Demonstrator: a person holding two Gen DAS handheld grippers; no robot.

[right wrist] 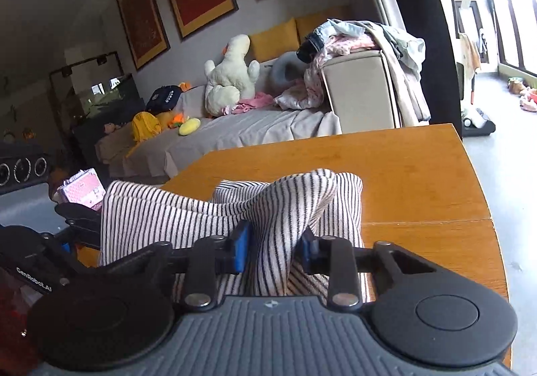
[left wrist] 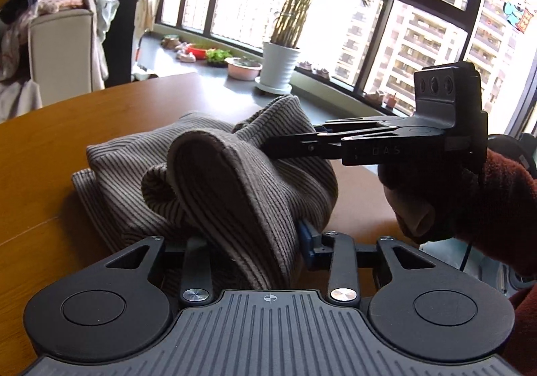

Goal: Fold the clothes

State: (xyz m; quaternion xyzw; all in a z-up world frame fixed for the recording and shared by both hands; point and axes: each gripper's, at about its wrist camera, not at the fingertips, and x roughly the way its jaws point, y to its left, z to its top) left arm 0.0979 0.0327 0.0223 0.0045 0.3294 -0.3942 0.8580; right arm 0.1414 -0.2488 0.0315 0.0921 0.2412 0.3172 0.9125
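A ribbed garment with thin dark stripes lies bunched on the wooden table. At the bottom of the left wrist view, my left gripper is shut on a fold of it; one blue pad shows and the other is hidden by cloth. From the right, a hand in a dark red sleeve holds my right gripper, its tips buried in the cloth's upper fold. In the right wrist view the striped garment is pinched between the blue pads of the right gripper. The left gripper shows at the left edge.
A potted plant and small dishes stand on the windowsill beyond the table. A sofa with a plush duck and a clothes heap on its armrest lies behind. The table's right edge drops to the floor.
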